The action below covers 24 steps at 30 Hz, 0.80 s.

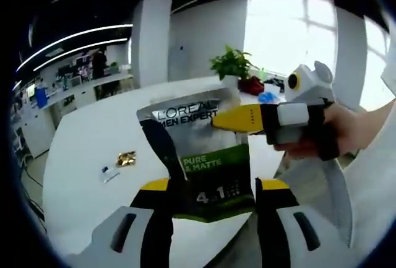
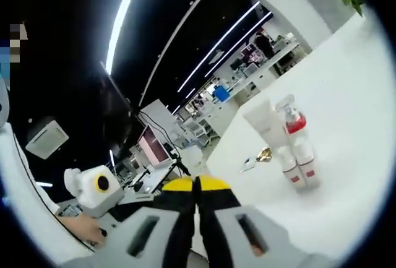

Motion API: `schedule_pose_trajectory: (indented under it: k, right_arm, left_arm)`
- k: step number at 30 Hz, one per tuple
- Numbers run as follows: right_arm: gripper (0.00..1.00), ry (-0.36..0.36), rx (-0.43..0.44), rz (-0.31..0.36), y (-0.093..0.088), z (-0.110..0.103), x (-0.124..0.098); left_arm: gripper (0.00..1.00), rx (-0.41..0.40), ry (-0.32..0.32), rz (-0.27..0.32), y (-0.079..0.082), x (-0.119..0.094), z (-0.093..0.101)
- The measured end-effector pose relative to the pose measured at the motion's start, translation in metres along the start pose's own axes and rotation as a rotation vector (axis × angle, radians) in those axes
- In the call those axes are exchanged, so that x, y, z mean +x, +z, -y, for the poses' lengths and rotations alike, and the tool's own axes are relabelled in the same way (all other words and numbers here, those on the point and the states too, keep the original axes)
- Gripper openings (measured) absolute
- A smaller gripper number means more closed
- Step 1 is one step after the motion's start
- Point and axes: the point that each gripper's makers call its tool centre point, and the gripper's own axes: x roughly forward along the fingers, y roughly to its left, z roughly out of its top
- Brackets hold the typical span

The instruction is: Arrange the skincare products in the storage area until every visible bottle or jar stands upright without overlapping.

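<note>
In the left gripper view the left gripper [image 1: 213, 184] has its black, yellow-tipped jaws set apart on either side of a flat, glossy sachet [image 1: 201, 153], which it holds upright above the white surface [image 1: 86, 156]; the jaws press its lower edges, so it is grasping the sachet. The pack is silver foil at the top, printed "L'OREAL MEN EXPERT", with a green band reading "PURE & MATTE" and a dark lower panel showing "4.1". From the right, the right gripper [image 1: 216, 119] reaches in with its yellow tip touching the sachet's upper edge, a hand [image 1: 346, 132] wrapped round its handle. Farther off on the surface lie a small crinkled gold wrapper [image 1: 126, 158] and a tiny white item [image 1: 110, 174], and at the far edge stands a leafy green plant [image 1: 232, 64] in a red pot.

In the right gripper view the right gripper's jaws are pressed tight together. Beyond them a cluster of skincare products [image 2: 291, 147] stands upright on the surface: smooth white plastic bottles with red bases, a clear pump with a red collar, and a white tube behind
</note>
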Motion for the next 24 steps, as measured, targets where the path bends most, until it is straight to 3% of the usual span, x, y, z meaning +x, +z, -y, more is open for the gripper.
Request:
schedule_pose_trajectory:
  k: [6,10,12,14,17,19,24]
  right_arm:
    - [0.01,0.101,0.000,-0.023,0.008,-0.016,-0.005]
    - [0.01,0.220,0.018,-0.052,0.012,-0.038,-0.009]
    - [0.01,0.285,0.039,-0.068,0.015,-0.051,-0.012]
    - [0.01,0.335,0.055,-0.085,0.018,-0.060,-0.015]
    - [0.01,0.375,0.073,-0.104,0.021,-0.066,-0.018]
    - [0.01,0.382,0.077,-0.114,0.022,-0.067,-0.018]
    - [0.01,0.353,0.110,-0.099,0.029,-0.053,-0.019]
  left_arm:
    - [0.55,-0.055,-0.042,0.007,0.001,-0.007,-0.015]
    - [0.55,-0.096,-0.137,0.015,0.004,-0.010,-0.012]
    - [0.55,-0.148,-0.172,0.049,0.011,-0.012,-0.011]
    - [0.55,-0.233,-0.247,0.064,0.015,-0.015,-0.006]
    - [0.48,-0.200,-0.333,0.057,0.015,-0.020,0.010]
    - [0.37,-0.235,-0.379,0.073,0.018,-0.024,0.019]
    - [0.25,-0.288,-0.382,0.107,0.021,-0.028,0.020]
